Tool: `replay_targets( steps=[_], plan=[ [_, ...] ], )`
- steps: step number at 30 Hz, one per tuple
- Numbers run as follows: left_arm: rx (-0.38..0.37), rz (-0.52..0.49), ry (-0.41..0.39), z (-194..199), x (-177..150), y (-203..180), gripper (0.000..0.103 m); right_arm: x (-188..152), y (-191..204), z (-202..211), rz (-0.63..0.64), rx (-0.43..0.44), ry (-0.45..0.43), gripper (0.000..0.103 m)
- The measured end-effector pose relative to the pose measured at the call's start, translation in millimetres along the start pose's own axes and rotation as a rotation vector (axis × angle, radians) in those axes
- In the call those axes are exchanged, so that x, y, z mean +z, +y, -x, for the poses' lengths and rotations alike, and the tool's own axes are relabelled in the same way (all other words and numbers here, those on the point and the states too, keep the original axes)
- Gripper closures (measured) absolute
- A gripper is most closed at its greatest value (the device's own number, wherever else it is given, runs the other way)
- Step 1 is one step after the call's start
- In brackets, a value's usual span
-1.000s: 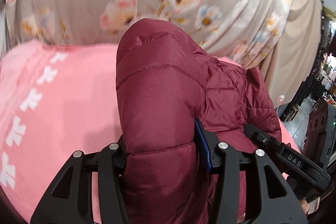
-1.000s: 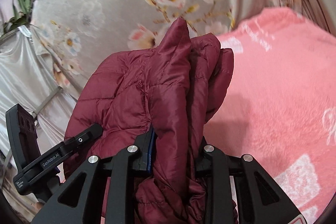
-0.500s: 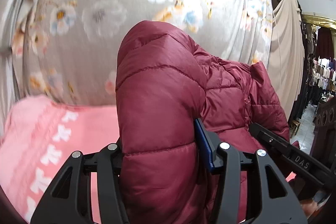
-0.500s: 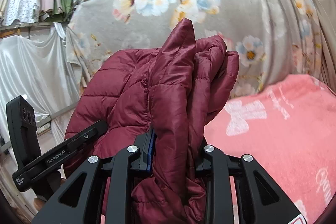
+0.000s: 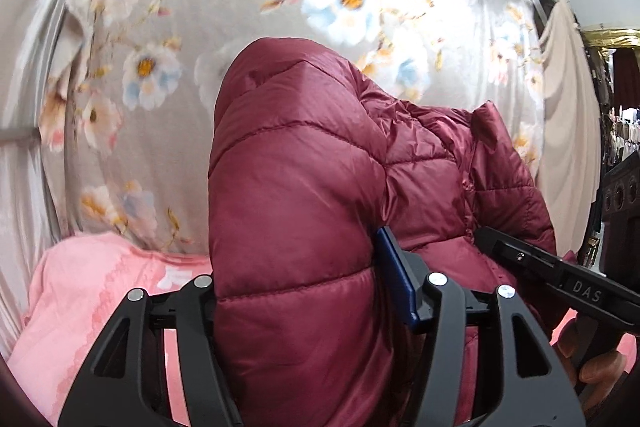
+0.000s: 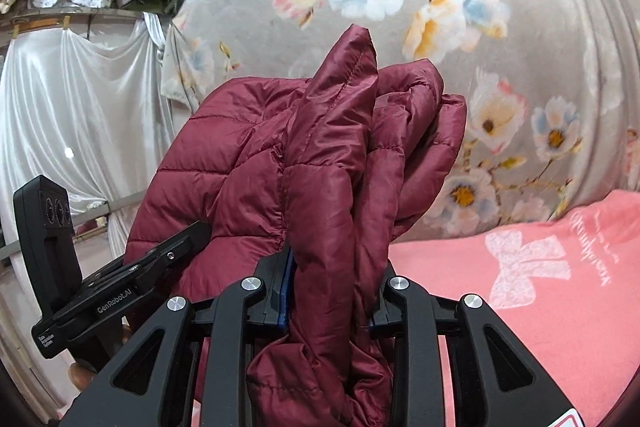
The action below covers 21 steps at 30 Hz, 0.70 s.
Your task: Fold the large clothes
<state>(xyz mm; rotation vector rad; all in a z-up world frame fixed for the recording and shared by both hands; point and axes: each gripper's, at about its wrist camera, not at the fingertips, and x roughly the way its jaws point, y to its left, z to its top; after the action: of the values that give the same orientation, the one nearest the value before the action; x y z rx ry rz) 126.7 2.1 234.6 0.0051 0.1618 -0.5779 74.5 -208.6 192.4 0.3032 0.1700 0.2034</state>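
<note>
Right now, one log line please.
left gripper: shut on jacket | right gripper: shut on jacket | jacket bunched above pink blanket

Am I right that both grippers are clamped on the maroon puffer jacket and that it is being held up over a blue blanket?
Not quite: the blanket is pink, not blue, as the right wrist view shows beneath the floral cloth. The rest holds: the left gripper and the right gripper are both shut on the maroon puffer jacket, holding it up.
</note>
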Motion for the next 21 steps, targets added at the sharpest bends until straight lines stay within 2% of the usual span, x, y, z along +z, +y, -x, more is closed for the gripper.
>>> replay_targets(
  steps=[5, 11, 17, 21],
  plan=[
    [0.024, 0.03, 0.095, -56, -37, 35, 0.047, -34, -26, -70, -0.051, -0.002, 0.097, 0.076],
    [0.048, 0.069, 0.231, -126, -102, 64, 0.047, -91, -66, -143, -0.122, -0.028, 0.224, 0.076],
    [0.066, 0.109, 0.335, -171, -159, 85, 0.047, -139, -91, -189, -0.154, -0.052, 0.32, 0.076],
    [0.07, 0.135, 0.386, -190, -185, 98, 0.047, -164, -102, -209, -0.163, -0.061, 0.368, 0.076]
  ],
)
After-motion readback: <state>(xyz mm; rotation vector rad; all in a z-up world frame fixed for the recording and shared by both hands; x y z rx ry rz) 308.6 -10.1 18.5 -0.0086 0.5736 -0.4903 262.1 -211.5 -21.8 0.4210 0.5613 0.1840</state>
